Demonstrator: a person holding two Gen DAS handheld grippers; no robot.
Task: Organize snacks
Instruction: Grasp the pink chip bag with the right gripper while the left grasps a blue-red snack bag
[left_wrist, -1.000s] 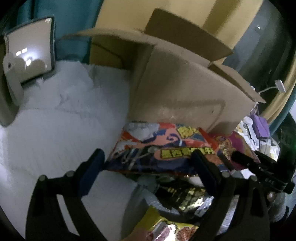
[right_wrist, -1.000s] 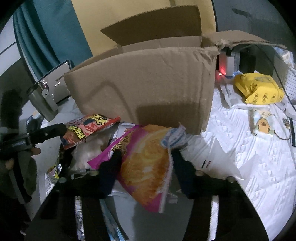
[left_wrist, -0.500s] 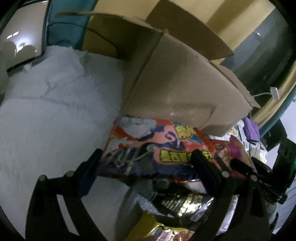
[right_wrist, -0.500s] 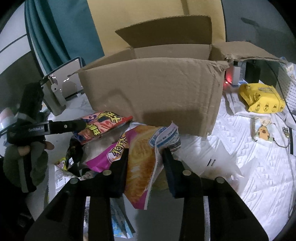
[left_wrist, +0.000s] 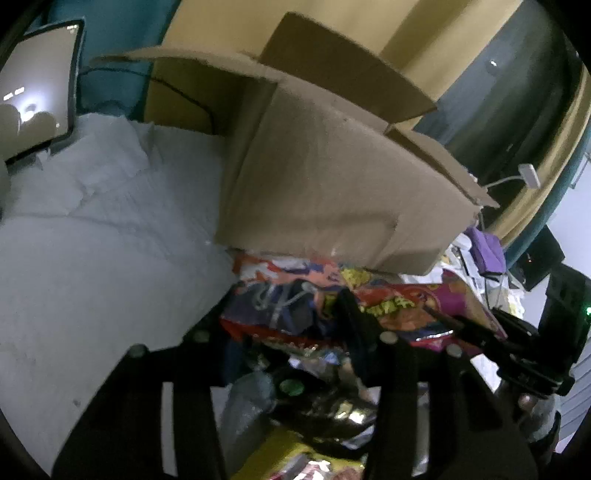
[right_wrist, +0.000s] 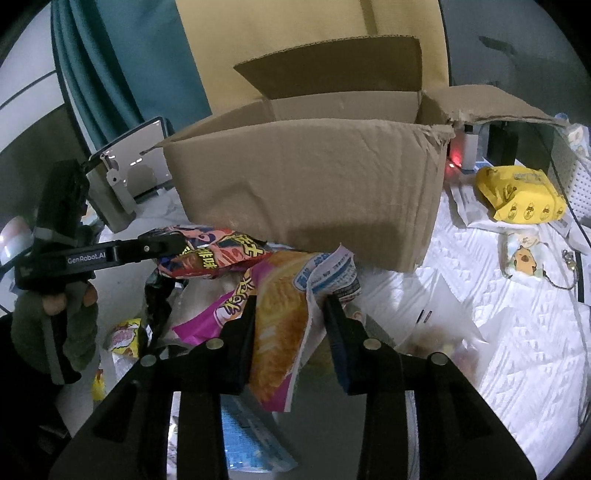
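Note:
An open cardboard box (right_wrist: 314, 192) stands on the white bed; it also shows in the left wrist view (left_wrist: 332, 199). My right gripper (right_wrist: 290, 306) is shut on a pink and orange snack bag (right_wrist: 280, 332), held just in front of the box. My left gripper (left_wrist: 284, 306) is shut on a red, orange and blue snack bag (left_wrist: 280, 291), crumpled between its fingers below the box front. From the right wrist view the left gripper (right_wrist: 162, 245) holds that bag (right_wrist: 214, 254) at the left. The pink bag (left_wrist: 424, 310) shows at the right of the left wrist view.
A pile of other snack bags lies below the grippers, with a dark foil bag (left_wrist: 325, 406) and a yellow one (right_wrist: 123, 336). A yellow packet (right_wrist: 521, 195) and a small pouch (right_wrist: 524, 258) lie right of the box. A tablet on a stand (right_wrist: 125, 173) is left.
My left gripper has closed on the red and blue bag, crumpling it. My right gripper has lifted the pink bag a little toward the box front.

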